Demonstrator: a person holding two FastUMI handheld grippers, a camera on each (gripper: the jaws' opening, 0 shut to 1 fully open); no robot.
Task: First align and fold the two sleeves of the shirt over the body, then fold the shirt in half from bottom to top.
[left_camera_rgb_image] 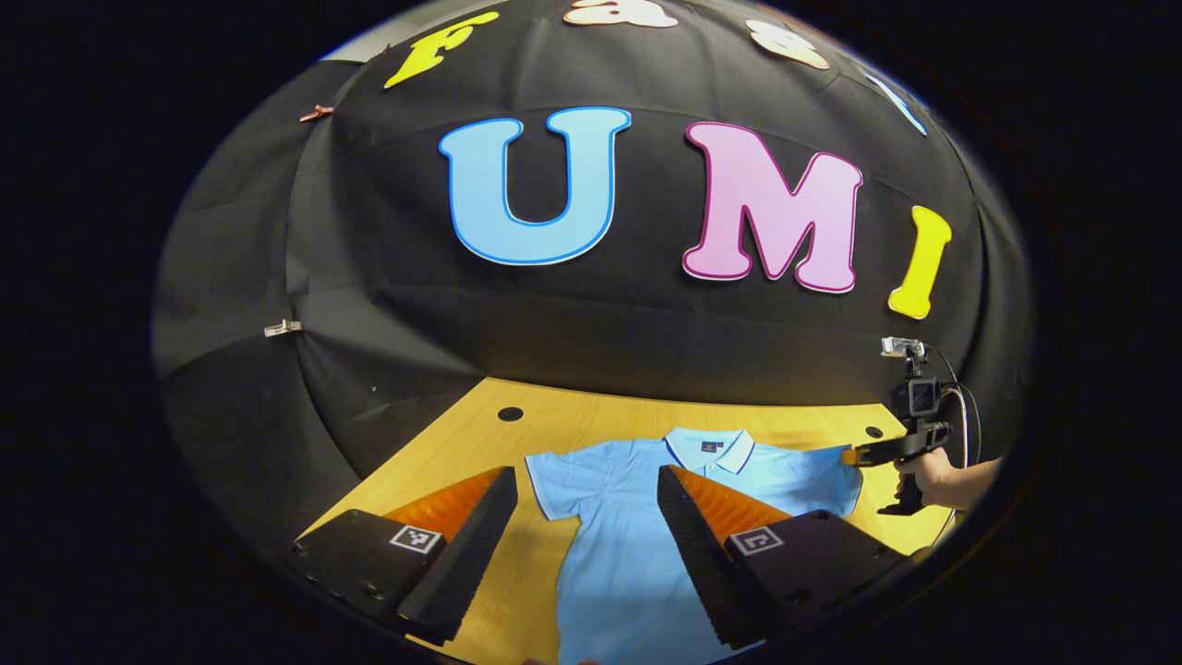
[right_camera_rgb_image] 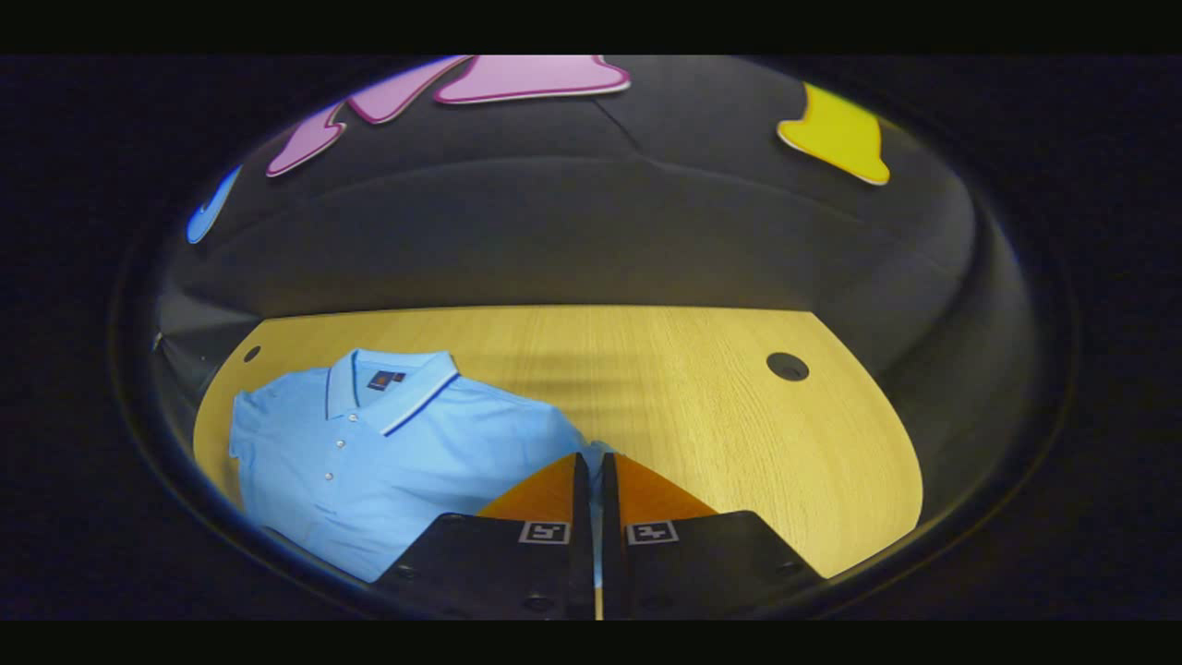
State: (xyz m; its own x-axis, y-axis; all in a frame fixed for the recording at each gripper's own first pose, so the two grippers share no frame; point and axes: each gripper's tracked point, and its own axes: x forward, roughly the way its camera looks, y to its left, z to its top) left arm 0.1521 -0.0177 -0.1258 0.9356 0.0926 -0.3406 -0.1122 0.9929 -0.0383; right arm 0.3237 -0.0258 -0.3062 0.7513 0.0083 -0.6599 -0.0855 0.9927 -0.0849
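Note:
A light blue polo shirt [left_camera_rgb_image: 609,526] lies flat on the wooden table [left_camera_rgb_image: 591,416], collar [left_camera_rgb_image: 711,448] toward the back wall and both sleeves spread out. My left gripper [left_camera_rgb_image: 585,473] hovers open over the shirt's left half, near the left sleeve [left_camera_rgb_image: 554,485], with nothing between its fingers. In the right gripper view the shirt [right_camera_rgb_image: 369,453] lies to the left, and my right gripper [right_camera_rgb_image: 594,459] is shut on the end of the right sleeve [right_camera_rgb_image: 554,434], a strip of blue cloth showing between its fingers. The left gripper view shows that gripper [left_camera_rgb_image: 859,454] at the sleeve tip, held by a hand [left_camera_rgb_image: 942,476].
Bare tabletop [right_camera_rgb_image: 693,397] stretches right of the shirt. Round holes sit in the table [right_camera_rgb_image: 787,367] [left_camera_rgb_image: 510,414] near the back. The black cloth wall rises right behind the table's far edge.

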